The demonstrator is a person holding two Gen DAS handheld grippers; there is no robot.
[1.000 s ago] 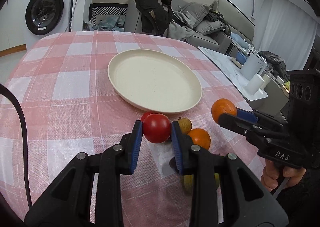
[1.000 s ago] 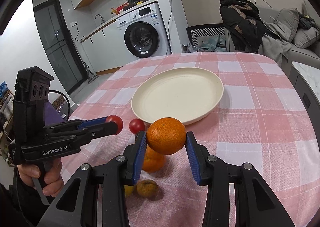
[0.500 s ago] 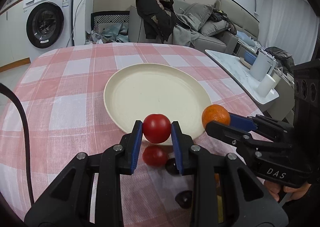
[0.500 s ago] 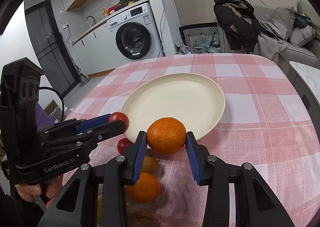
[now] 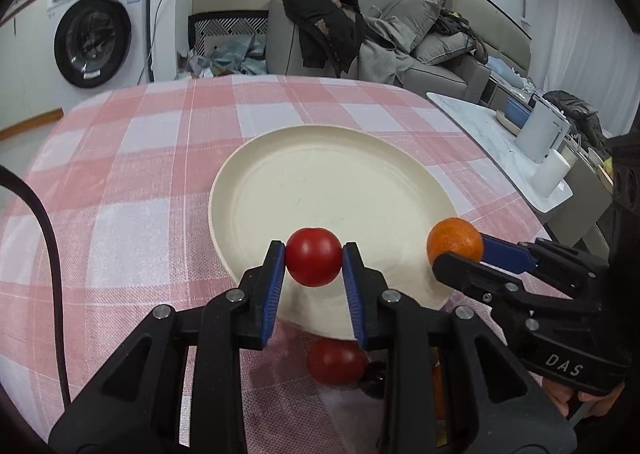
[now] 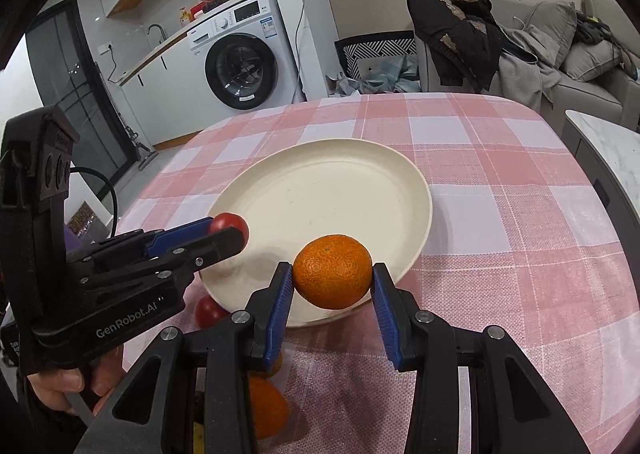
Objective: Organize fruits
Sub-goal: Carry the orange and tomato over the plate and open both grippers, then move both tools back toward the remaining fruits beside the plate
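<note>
Glossy red tomato (image 5: 313,262); dimpled orange mandarin (image 6: 332,271); cream plate (image 5: 320,190) beneath

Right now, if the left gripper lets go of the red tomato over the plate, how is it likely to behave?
The tomato is round and smooth, so it will probably roll once released. The plate has a raised rim, which should likely stop it. Its glossy skin looks slippery, and the left gripper pinches it only at two sides, so a loosened grip may let it slide out early.
</note>
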